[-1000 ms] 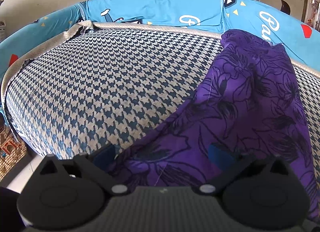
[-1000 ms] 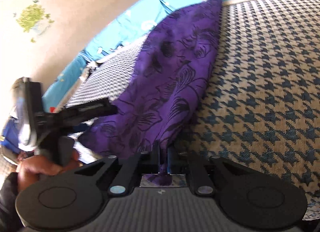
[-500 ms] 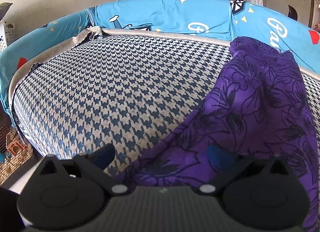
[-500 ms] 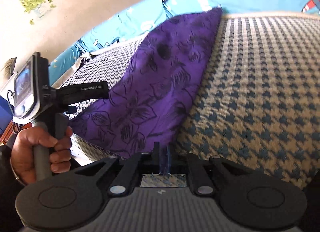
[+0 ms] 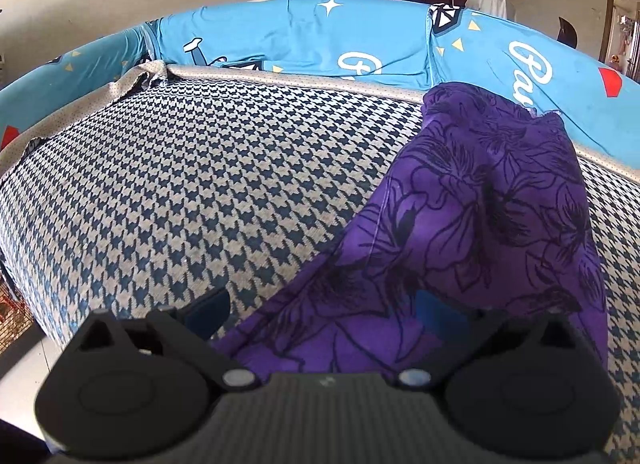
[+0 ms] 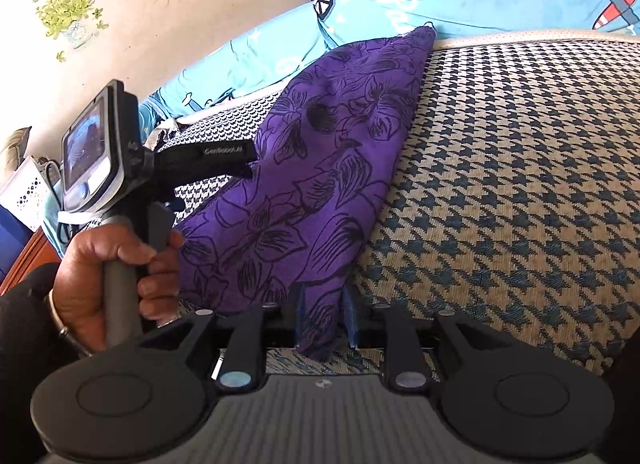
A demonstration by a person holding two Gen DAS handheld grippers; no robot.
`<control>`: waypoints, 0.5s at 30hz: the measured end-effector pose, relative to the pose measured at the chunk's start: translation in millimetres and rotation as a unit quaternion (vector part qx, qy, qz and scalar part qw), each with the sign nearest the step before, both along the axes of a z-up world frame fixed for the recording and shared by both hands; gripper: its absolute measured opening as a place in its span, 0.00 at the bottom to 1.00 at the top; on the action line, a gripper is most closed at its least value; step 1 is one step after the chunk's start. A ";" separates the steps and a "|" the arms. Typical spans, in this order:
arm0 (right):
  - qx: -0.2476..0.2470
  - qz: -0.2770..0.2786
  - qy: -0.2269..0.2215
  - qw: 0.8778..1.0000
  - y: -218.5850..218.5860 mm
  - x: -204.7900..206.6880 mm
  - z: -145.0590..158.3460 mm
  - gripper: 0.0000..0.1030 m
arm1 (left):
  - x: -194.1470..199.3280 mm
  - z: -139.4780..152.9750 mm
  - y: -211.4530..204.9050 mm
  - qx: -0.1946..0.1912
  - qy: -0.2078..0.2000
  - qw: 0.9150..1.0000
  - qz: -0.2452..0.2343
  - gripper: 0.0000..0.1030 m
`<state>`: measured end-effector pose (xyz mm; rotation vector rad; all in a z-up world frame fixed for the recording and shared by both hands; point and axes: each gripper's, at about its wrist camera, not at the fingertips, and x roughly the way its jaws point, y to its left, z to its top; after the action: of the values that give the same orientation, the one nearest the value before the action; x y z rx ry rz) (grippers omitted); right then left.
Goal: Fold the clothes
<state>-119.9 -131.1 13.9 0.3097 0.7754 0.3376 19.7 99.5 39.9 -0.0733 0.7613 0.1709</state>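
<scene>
We see the purple cloth [image 5: 480,224] lying on the checked bed [image 5: 200,184], stretching toward 1 o'clock. Our left gripper [image 5: 320,308] is spread wide around its near edge. Our right gripper [image 6: 323,314] stands a little apart, with the cloth's corner between its fingers.

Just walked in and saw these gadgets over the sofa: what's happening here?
A person is folding a purple floral garment on a houndstooth-covered sofa, one handheld gripper per hand. The right gripper has its fingers slightly apart around the garment's near corner. The left gripper is wide open above the garment's near edge, gripping nothing.
</scene>
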 end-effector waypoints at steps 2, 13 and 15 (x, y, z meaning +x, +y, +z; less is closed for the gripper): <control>0.002 -0.001 0.002 1.000 -0.2 0.2 -0.9 0.26 | 4.8 -0.8 -1.8 0.004 -0.003 1.000 -0.002 1.00; 0.017 -0.001 0.019 1.000 -1.1 3.1 -5.2 0.35 | 38.9 -27.0 6.2 0.023 0.018 0.999 0.027 1.00; 0.019 -0.002 0.022 1.000 -1.1 3.4 -5.6 0.36 | 41.1 -27.0 8.9 0.025 0.016 0.999 0.035 1.00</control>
<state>-116.5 -132.2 8.4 0.3552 0.8128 0.3426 60.7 108.4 12.8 -0.0504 0.7863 0.2577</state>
